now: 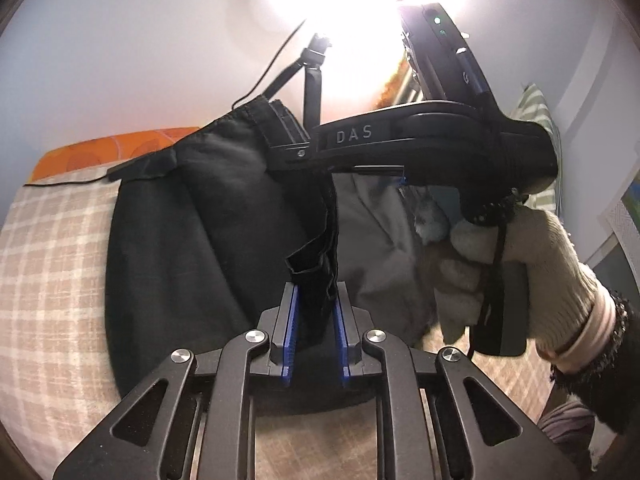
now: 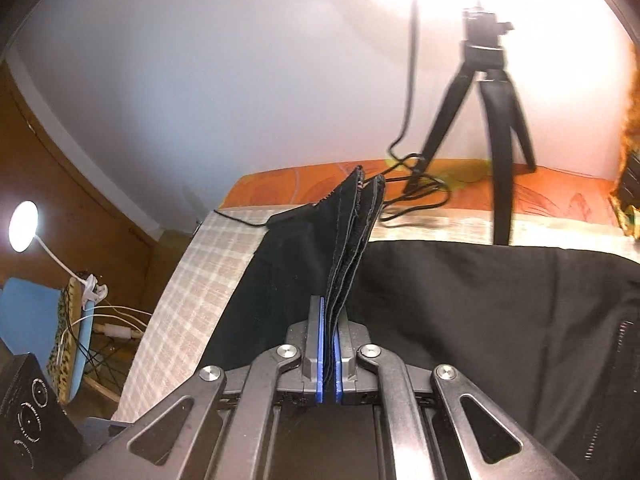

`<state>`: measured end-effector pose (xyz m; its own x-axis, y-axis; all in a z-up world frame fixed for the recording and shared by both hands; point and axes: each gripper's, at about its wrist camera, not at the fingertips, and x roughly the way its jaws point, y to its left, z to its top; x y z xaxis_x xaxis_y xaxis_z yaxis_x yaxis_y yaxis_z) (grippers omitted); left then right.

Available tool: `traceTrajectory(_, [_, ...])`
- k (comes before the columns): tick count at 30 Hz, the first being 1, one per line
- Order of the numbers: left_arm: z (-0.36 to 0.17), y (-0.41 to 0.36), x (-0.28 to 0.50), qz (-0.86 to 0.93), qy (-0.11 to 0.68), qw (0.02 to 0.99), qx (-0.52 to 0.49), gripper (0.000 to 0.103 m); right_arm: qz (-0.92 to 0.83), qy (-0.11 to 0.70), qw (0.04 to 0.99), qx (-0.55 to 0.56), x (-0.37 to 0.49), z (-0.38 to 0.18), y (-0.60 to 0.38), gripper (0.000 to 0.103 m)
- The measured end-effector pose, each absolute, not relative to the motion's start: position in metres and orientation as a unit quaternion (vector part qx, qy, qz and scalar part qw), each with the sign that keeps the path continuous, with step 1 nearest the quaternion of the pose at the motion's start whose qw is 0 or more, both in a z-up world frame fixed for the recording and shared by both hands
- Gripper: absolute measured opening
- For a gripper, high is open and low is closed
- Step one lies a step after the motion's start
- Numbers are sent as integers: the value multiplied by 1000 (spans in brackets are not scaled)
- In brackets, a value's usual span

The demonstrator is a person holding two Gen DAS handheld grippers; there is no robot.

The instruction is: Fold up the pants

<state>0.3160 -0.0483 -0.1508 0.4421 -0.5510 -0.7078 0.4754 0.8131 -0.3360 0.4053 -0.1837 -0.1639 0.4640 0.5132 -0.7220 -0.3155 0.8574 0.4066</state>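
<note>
Evidently the fold is only starting: the black pants (image 2: 460,300) lie spread on the plaid bed (image 2: 208,264), one edge lifted at 12 o'clock. Right tool (image 2: 329,344) is clamped tight on stacked hems; left tool (image 1: 316,320), slightly parted, pinches fabric. A gloved hand (image 1: 532,264) angles the right tool downward.

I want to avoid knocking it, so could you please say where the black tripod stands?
In the right wrist view, the black tripod stands upper right on the orange sheet, behind the black pants.
</note>
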Motion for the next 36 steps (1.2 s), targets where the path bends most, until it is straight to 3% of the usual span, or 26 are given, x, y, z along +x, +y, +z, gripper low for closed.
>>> traceTrajectory(2, [-149,-43,315,-300,436,847,-52,34,242,456,850,104,403,-164,-190,1])
traceTrajectory(3, [-146,-38,313,-299,433,849,-57,35,239,457,851,100,402,-166,-194,1])
traceTrajectory(14, [-160,11,324,-210,432,876,-35,35,214,462,853,116,392,-169,-261,1])
traceTrajectory(36, [-177,-67,329,-256,433,863,43,35,151,485,846,162,384,-179,-378,1])
